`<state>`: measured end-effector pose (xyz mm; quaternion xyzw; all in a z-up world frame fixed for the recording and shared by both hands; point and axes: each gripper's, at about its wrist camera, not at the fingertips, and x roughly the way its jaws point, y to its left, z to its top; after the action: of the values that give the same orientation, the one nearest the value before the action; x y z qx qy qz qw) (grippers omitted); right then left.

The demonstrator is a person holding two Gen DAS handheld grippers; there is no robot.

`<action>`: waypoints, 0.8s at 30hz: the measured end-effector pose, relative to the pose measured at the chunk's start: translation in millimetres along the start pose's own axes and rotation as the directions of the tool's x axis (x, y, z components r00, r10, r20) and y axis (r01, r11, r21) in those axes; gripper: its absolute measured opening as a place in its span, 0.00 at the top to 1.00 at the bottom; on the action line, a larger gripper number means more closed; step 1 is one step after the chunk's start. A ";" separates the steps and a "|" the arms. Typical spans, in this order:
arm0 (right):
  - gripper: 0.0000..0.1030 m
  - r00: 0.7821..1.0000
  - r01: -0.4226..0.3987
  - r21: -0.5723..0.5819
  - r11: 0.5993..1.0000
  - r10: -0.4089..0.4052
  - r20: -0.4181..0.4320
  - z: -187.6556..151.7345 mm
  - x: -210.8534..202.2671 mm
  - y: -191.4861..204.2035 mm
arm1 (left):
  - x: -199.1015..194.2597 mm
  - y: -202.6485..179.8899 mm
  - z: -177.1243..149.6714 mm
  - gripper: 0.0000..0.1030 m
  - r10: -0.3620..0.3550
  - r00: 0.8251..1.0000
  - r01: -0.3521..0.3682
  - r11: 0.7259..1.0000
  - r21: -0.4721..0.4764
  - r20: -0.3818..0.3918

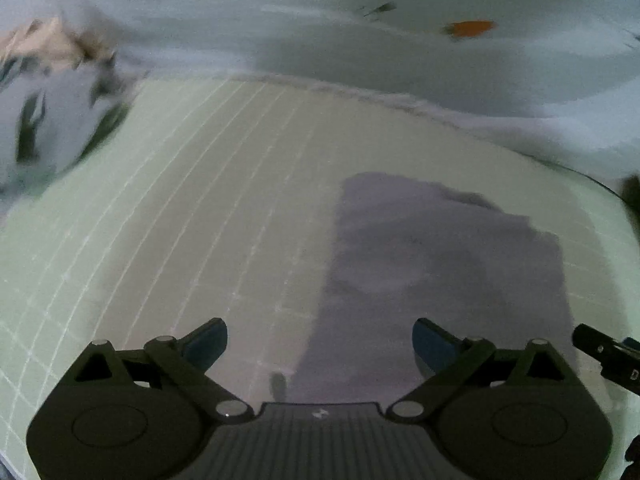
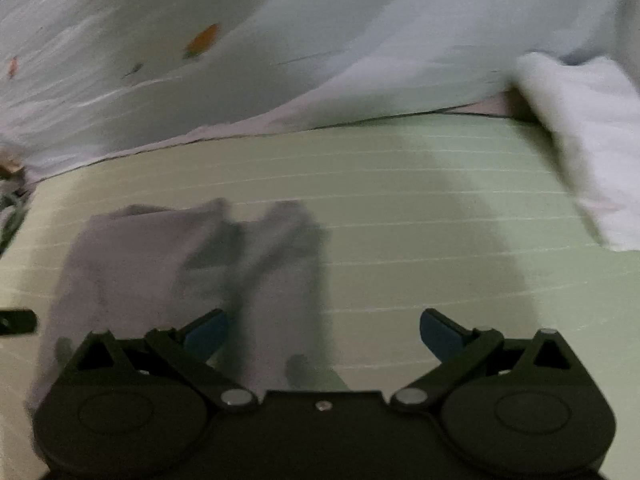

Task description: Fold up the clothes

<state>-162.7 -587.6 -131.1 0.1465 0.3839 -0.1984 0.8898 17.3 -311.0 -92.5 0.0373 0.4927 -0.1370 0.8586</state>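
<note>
A folded grey-lilac garment point(image 1: 444, 280) lies flat on the pale green grid mat point(image 1: 200, 220). My left gripper point(image 1: 320, 346) hovers over its near left edge, jaws wide open, blue pads bare, nothing between them. In the right wrist view the same grey garment point(image 2: 160, 264) lies at lower left, blurred, its right side rumpled into upright folds. My right gripper point(image 2: 324, 334) stands open above the garment's right edge and the green mat point(image 2: 440, 208), gripping nothing. A black part of the right gripper point(image 1: 604, 354) shows at the left view's right border.
A white sheet with an orange print point(image 1: 470, 28) covers the surface behind the mat. A dark-patterned pale cloth pile point(image 1: 52, 128) lies at the mat's far left. A white folded cloth point(image 2: 588, 140) rests at the mat's far right corner.
</note>
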 end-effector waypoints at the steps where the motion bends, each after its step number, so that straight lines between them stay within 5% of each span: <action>1: 0.03 0.999 -0.034 -0.004 0.999 0.034 -0.016 1.7 5.4 8.7 | 4.2 5.4 0.1 0.04 0.000 1.000 -0.001 1.000 -0.006 -0.015; 10: 0.66 0.967 -0.197 0.011 0.980 0.196 -0.160 1.3 44.7 47.8 | 32.1 11.0 0.0 0.04 -0.034 0.996 0.034 0.999 0.001 -0.078; 12: 0.89 0.961 -0.233 0.009 0.972 0.232 -0.150 1.8 43.7 45.6 | 31.7 7.6 -1.2 0.04 -0.035 0.996 0.035 0.999 0.008 -0.079; 24: 0.93 0.967 -0.238 -0.121 0.964 0.247 0.065 23.9 -18.4 22.2 | 8.8 -13.2 1.0 0.04 -0.100 0.995 0.101 0.992 0.070 -0.004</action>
<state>-148.9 -573.5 -99.2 0.1341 0.3377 -0.0718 0.9289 18.7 -325.6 -98.6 0.0425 0.4891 -0.1972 0.8486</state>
